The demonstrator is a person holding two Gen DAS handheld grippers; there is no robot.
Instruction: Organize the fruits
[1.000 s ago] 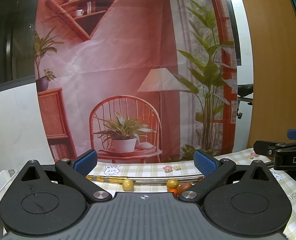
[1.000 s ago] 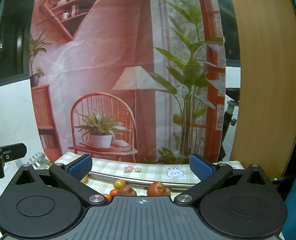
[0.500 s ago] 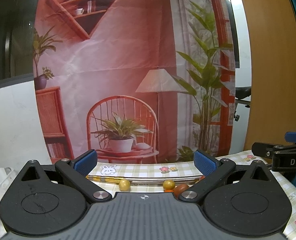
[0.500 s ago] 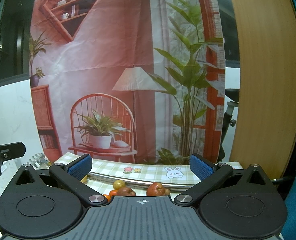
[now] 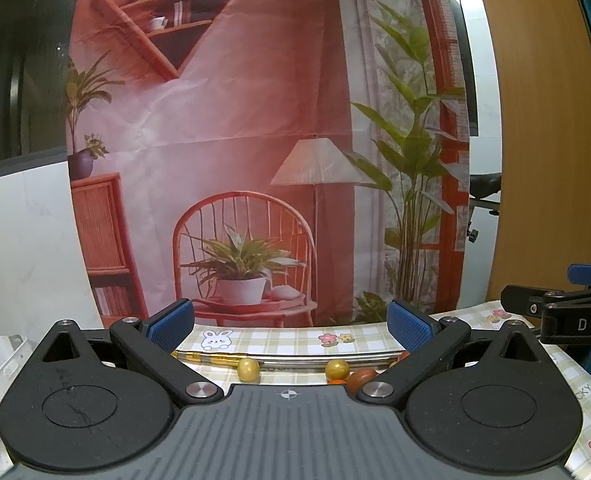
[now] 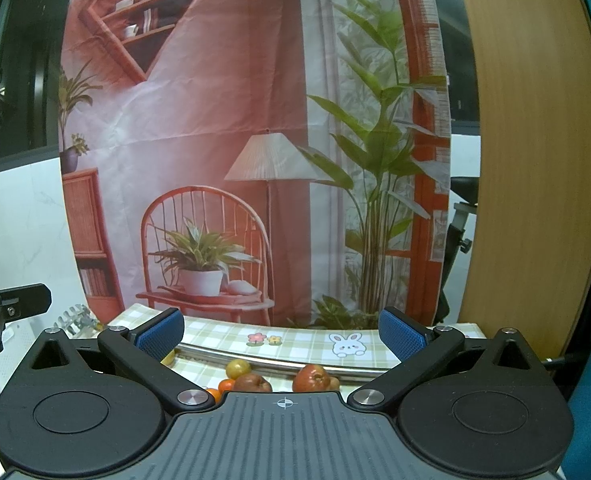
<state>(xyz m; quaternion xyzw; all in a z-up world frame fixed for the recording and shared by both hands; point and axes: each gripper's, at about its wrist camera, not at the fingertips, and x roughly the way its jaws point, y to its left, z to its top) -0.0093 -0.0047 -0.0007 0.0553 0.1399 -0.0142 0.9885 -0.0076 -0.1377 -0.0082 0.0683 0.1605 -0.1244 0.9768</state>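
Evidently the sorting has hardly begun: as far as the pictures show, every fruit lies loose on the checked cloth of the table (image 5: 279, 340), and neither tool carries anything. The left tool (image 5: 289, 326) stands with its blue pads spread wide and empty, and the right tool (image 6: 281, 330) likewise, jaws apart and nothing between them.

In the left wrist view two small yellow-brown fruits (image 5: 248, 369) lie near, just this side of a metal rim (image 5: 307, 359) that runs left to right, with a brown-red fruit (image 5: 360, 376) and a bit of orange further right. They sit low between the fingers, partly hidden by the tool's body.

In the right wrist view two red apples (image 6: 312, 379) lie close under the open jaws, with a yellowish fruit (image 6: 238, 368) and small orange ones (image 6: 226, 385) to their left. Where the fruit should go I cannot tell; all of it seems left to do.
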